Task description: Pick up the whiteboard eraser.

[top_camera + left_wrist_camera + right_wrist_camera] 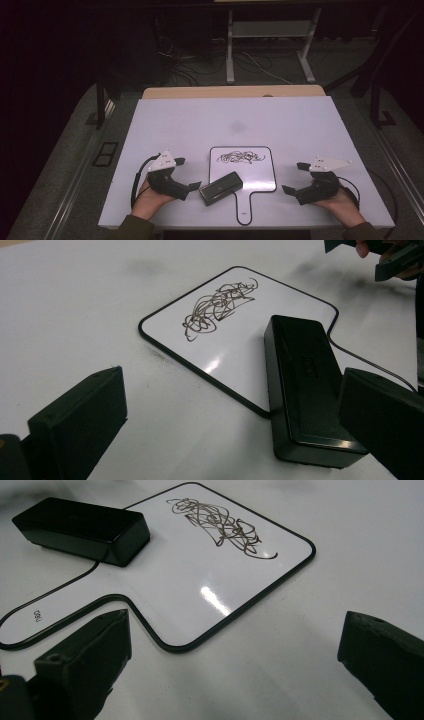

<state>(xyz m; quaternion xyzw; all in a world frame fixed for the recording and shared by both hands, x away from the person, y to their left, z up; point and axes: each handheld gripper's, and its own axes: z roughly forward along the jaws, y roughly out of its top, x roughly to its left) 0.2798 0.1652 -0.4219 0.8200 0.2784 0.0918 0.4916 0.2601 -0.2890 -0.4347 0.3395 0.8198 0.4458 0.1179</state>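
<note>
So, high view first: small handled whiteboard (250,172) lies flat near the front edge of the white table (190,120), black scribble (240,158) in its upper part, handle toward me. Black eraser block (220,188) sits skewed across the board's lower left corner, half on, half off. Left gripper (189,174) is just beside the eraser's left end, jaws apart, nothing between them. Right gripper (296,178) is well off to the right of the board, jaws apart and empty too. Left gripper view: eraser (305,390) runs along the inside of the far jaw, looks like touching or nearly so, can't tell which; the other jaw stands well clear over bare table, so no grip. The scribble (217,307) is beyond it on the whiteboard (235,355). Right gripper view: both jaws wide over bare table, whiteboard (200,565) ahead, eraser (82,527) at the far corner, scribble (220,525) closer to the centre. My read: next is grabbing the eraser to wipe. Risks: it straddles the board rim, so closing off-centre could tip it or shove it sideways; nothing pins the board, so a wipe stroke could drag it along the slick table unless the right gripper holds the handle down.
</note>
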